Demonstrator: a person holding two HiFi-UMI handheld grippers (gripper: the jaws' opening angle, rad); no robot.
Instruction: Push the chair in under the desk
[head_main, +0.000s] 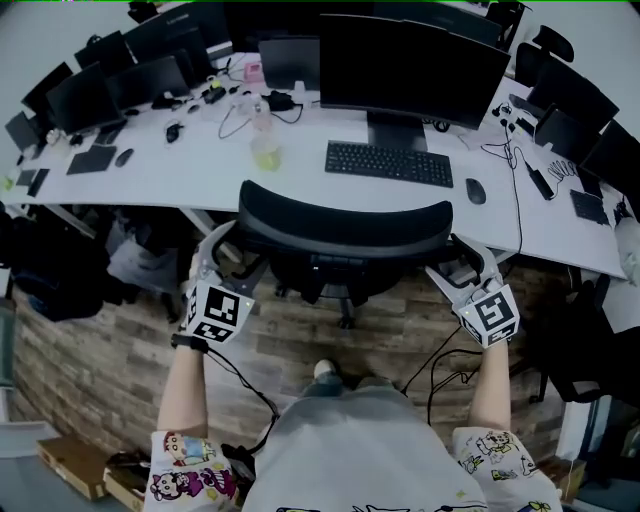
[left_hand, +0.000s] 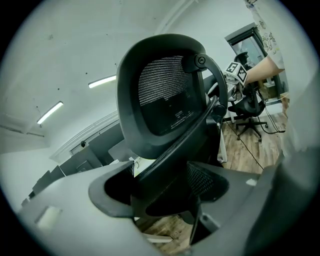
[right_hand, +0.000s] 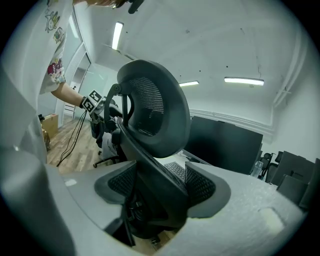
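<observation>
My left hand-held gripper (head_main: 228, 252) and right hand-held gripper (head_main: 450, 262) stand open astride the stiff back edges of the chair (head_main: 345, 225), a firm place to push, and, standing just short of the counter (head_main: 200, 172), it should roll easily.

Your chair (head_main: 345, 228) is black, with a wide curved backrest and a mesh panel. It stands upright on the wood floor, its back toward you, facing the long white bench (head_main: 200, 175). The backrest sits just short of the bench's near edge.
</observation>
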